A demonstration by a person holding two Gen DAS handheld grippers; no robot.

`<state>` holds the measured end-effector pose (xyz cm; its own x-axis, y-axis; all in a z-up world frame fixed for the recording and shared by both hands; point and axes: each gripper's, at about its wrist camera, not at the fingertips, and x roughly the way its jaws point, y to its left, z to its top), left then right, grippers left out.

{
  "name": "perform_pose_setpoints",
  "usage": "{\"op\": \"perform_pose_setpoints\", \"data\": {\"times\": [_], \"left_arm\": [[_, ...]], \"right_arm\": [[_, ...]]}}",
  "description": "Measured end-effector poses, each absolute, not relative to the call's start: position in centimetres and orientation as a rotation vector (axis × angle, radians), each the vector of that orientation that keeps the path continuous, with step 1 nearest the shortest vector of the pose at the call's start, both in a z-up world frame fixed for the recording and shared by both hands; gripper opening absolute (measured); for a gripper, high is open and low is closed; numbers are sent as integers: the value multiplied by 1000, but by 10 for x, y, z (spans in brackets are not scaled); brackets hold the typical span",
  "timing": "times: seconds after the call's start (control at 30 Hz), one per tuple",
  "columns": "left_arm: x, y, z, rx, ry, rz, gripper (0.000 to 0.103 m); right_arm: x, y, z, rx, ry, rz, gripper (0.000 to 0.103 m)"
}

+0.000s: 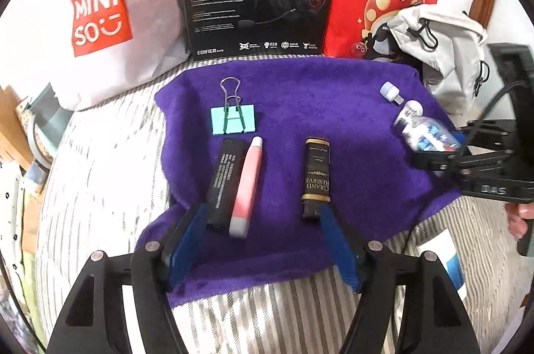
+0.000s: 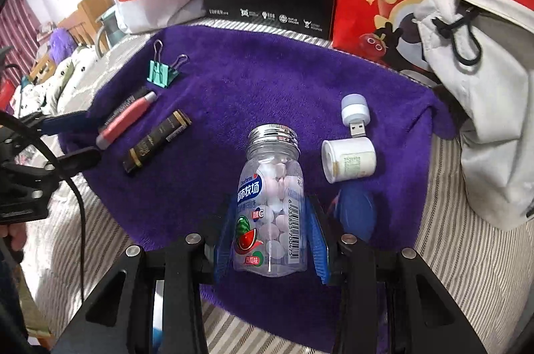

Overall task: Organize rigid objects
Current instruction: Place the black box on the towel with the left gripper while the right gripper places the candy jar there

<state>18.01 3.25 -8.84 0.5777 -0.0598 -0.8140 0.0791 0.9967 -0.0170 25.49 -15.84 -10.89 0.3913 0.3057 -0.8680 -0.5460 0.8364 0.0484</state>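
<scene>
Right tongs [image 2: 272, 230]: clamped on the candy bottle [image 2: 272, 204], cap pointing away, over the purple towel [image 2: 267, 80].
White jar [image 2: 348, 160]: on its side, just right of the bottle.
USB light [image 2: 354, 112]: just beyond the jar.
Left tongs [image 1: 263, 217]: spread wide, empty; black stick [image 1: 223, 184] and pink pen [image 1: 247, 187] lay by the left finger, gold-banded tube [image 1: 315, 177] by the right.
Binder clip [image 1: 233, 117]: beyond the pen.

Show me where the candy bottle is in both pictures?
Left wrist view: the candy bottle is at the far right edge of the purple towel, held in the right gripper.
Right wrist view: the bottle is bottom centre, between the blue fingers.
Shared landmark: the green binder clip at the towel's back left.
</scene>
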Motion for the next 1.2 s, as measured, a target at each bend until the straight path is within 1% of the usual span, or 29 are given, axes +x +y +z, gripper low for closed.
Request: {"op": "perform_pose_setpoints", "data": {"times": [0.17,0.5,0.6,0.67,0.77,0.87,1.2], "left_arm": [[171,45,-88,-2,965,-64,68],[155,58,-75,-61,948,-70,68],[149,59,-73,-59,946,-67,68],[144,60,-72,-61,942,-69,68],[136,63,-72,-53,940,-60,68],[130,65,-73,-55,934,-48,68],[97,44,-84,-27,935,-107,68]], "right_arm": [[255,-146,-120,-307,1045,533,41],[253,-145,-120,-325,1026,522,41],[255,-145,-120,-327,1046,539,45],[254,-146,-120,-331,1063,552,51],[247,-149,-119,-351,1079,534,52],[242,-157,-116,-302,1103,524,52],[195,-194,-82,-195,1035,465,52]]}}
